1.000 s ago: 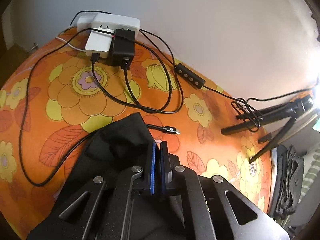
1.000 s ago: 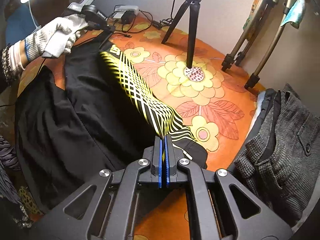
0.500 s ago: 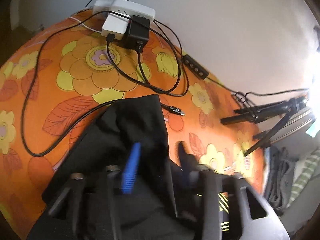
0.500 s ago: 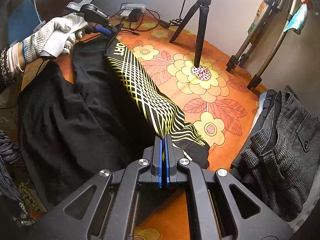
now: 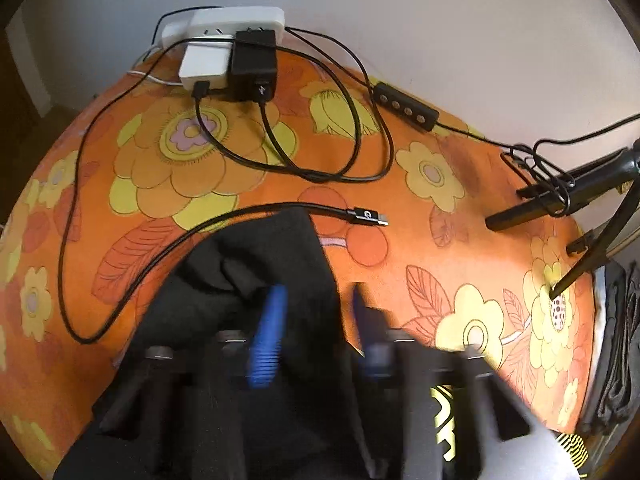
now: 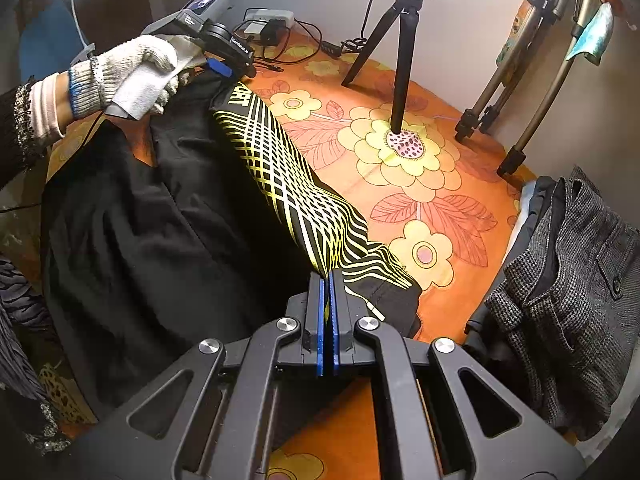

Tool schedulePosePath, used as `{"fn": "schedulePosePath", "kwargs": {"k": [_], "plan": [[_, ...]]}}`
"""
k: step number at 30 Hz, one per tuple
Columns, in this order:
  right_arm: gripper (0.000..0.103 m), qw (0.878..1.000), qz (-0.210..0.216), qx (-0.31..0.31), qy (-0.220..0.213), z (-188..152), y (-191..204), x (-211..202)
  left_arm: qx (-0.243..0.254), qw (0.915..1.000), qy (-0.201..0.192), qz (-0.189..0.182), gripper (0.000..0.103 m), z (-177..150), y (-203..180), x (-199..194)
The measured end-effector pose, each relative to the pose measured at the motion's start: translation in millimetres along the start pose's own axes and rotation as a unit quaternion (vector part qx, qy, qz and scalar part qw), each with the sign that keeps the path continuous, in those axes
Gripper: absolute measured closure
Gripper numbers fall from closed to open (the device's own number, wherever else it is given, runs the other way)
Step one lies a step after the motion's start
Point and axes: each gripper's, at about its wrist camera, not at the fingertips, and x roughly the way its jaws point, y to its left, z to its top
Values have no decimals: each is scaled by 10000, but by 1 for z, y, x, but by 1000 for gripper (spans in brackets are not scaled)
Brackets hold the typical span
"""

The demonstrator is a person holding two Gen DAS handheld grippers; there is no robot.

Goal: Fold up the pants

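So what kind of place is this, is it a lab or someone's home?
Probably a home room rigged for recording: an orange floral bedsheet under the black pants, a black camera tripod standing on it, and grey tweed clothing piled alongside.

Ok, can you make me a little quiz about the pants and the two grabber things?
1. True or false: the right gripper is clamped on the black pants with the yellow line pattern.
2. The left gripper has its jaws: A) apart B) pressed together.
3. Fill in: the black tripod stands on the orange ____ cloth.

Key
1. True, the blue pads pinch the hem.
2. A, cloth lies between them.
3. Flowered.
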Motion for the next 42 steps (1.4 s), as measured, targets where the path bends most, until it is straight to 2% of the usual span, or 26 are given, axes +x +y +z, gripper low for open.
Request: {"fn": "schedulePosePath", "kwargs": {"k": [6,16,19,22,23,24,26,27,31,33,35,38,39,40,41,42], "plan": [[100,9998,-160,-5,-102,0,-1,-5,-136,9989,-379,-238,101,-2,17,-22],[100,9987,-410,82,-286,5,6,-31,-524,9897,-1008,-872,102,-15,73,-103],[100,9987,-381,108,-315,4,12,-36,-434,9917,-734,-957,102,-23,74,-105],[100,9989,-348,131,-295,3,21,-37,-298,9926,-579,-1022,101,-27,59,-92],[100,9989,-331,143,-290,2,25,-37,-263,9930,-542,-1011,96,-30,53,-89],[100,9990,-315,145,-294,1,27,-38,-238,9939,-473,-965,85,-30,45,-84],[100,9990,-281,104,-331,-2,34,-39,-136,9950,-319,-941,72,-28,29,-72],[100,9990,-265,95,-339,-3,35,-38,-57,9958,-278,-866,70,-26,21,-66],[100,9992,-151,128,-344,-8,38,-35,130,9990,-113,-425,69,-20,-1,-37],[100,9992,-93,170,-363,-11,37,-34,253,9997,-17,-8,69,-17,-8,-22],[100,9991,-45,194,-380,-12,35,-32,217,9995,93,209,69,-15,-7,-8],[100,9989,20,233,-418,-14,31,-30,205,9989,-60,422,67,-10,-8,-3],[100,9988,41,248,-431,-14,30,-29,223,9988,-109,416,69,-9,-9,-3],[100,9986,54,266,-445,-15,29,-28,234,9989,-162,383,78,-9,-9,-3],[100,9985,52,280,-461,-15,28,-27,200,9990,-221,337,103,-10,-8,-4],[100,9985,61,292,-469,-15,28,-27,148,9993,-237,265,101,-10,-6,-4]]}}
